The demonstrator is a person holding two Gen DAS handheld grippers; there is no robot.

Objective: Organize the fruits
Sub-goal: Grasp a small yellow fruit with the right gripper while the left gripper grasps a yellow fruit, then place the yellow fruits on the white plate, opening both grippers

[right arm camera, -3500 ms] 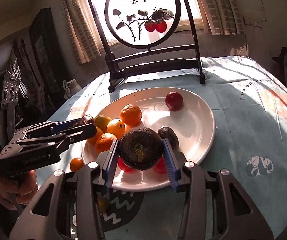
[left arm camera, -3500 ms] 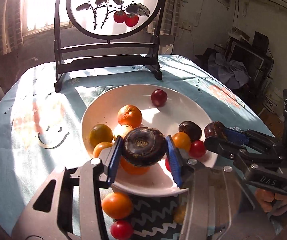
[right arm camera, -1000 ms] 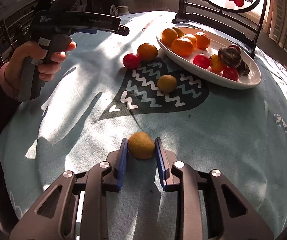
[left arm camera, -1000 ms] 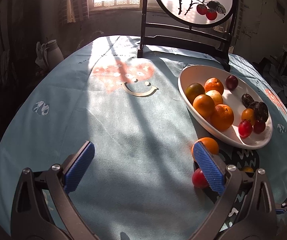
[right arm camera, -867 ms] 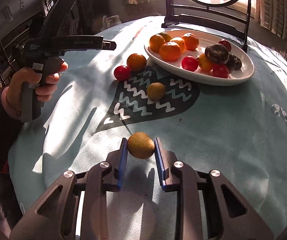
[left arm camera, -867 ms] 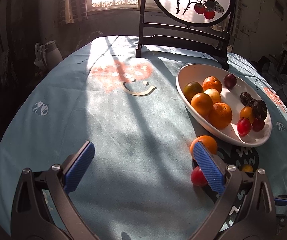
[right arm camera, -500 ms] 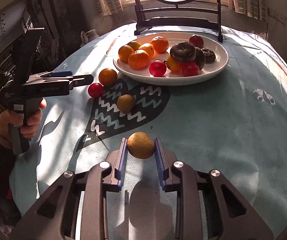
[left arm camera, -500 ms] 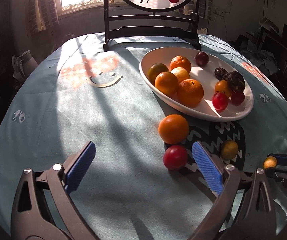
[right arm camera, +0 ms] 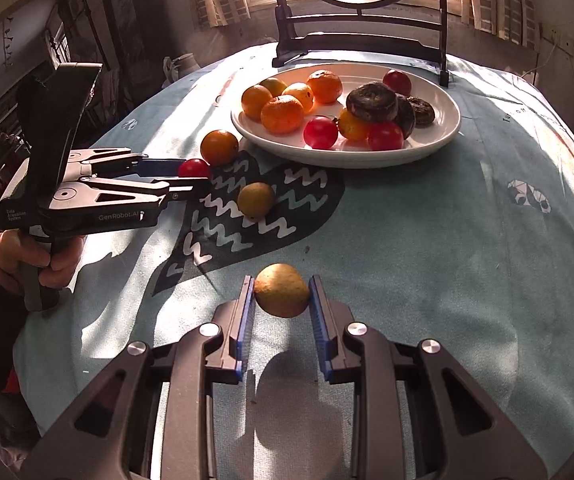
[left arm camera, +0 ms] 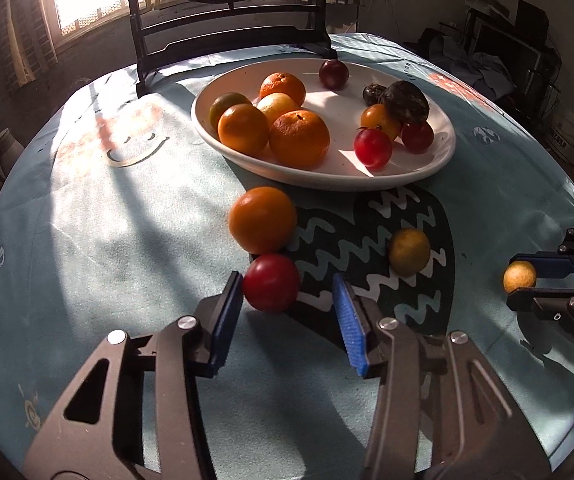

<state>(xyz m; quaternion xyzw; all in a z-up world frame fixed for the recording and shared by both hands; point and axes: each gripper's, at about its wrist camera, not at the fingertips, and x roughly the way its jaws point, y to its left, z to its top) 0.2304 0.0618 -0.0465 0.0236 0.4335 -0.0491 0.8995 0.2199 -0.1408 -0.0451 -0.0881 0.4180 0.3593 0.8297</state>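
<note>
Hand point(right arm camera: 35, 258) of the person grips the left tool point(left arm camera: 287, 308) by its handle, tilted down to the counter point(left arm camera: 119, 240). Its jaws have just been closing around a red tomato point(left arm camera: 271, 282): one pad touches it, the other stands apart. The right tool point(right arm camera: 282, 300) is clenched on one yellow fruit point(right arm camera: 282, 295). One orange point(left arm camera: 262, 219) and one more yellow fruit point(left arm camera: 409, 251) lie near the white plate point(left arm camera: 443, 156).
</note>
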